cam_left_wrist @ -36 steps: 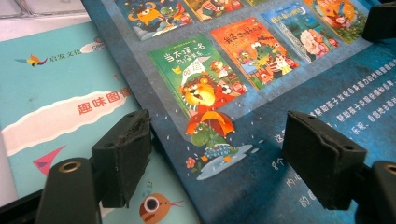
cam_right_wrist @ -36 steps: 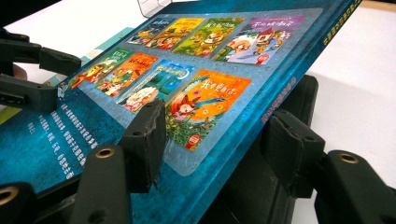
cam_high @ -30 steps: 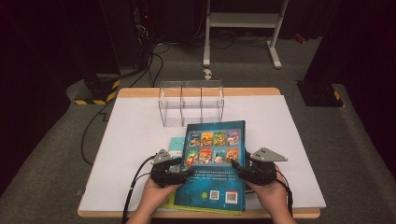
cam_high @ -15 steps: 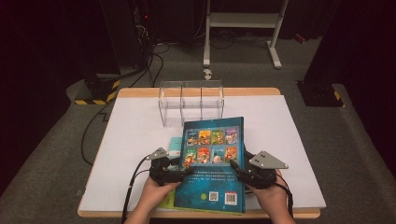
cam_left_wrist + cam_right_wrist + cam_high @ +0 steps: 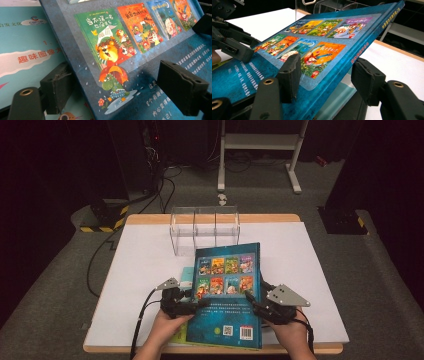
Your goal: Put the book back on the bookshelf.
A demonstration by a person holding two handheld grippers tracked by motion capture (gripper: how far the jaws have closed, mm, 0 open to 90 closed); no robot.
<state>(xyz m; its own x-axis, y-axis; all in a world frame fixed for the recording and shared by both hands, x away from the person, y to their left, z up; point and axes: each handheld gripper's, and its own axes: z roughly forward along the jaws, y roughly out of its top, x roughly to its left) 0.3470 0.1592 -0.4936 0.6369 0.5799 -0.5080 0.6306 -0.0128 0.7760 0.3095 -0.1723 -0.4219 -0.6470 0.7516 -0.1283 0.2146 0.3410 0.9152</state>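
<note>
Blue hardcover picture book [image 5: 227, 300], glossy, flat, rectangular; straddled by spread left gripper [image 5: 192, 304], right gripper [image 5: 255, 302] pads astride its edge, grip unclear.

A lab-like recording space was suggested by a white-topped table [image 5: 320, 270] set on grey carpet [image 5: 60, 285], ringed by dark curtains [image 5: 45, 165], with trailing cables [image 5: 162, 190], a hazard-striped floor block [image 5: 102, 217] and a white metal stand [image 5: 260, 145] behind.

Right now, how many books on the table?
3 that I can make out: the blue book tilted up between both grippers, a teal book under its left edge, and a yellow-green one peeking out by the left hand. More may be hidden underneath.
</note>
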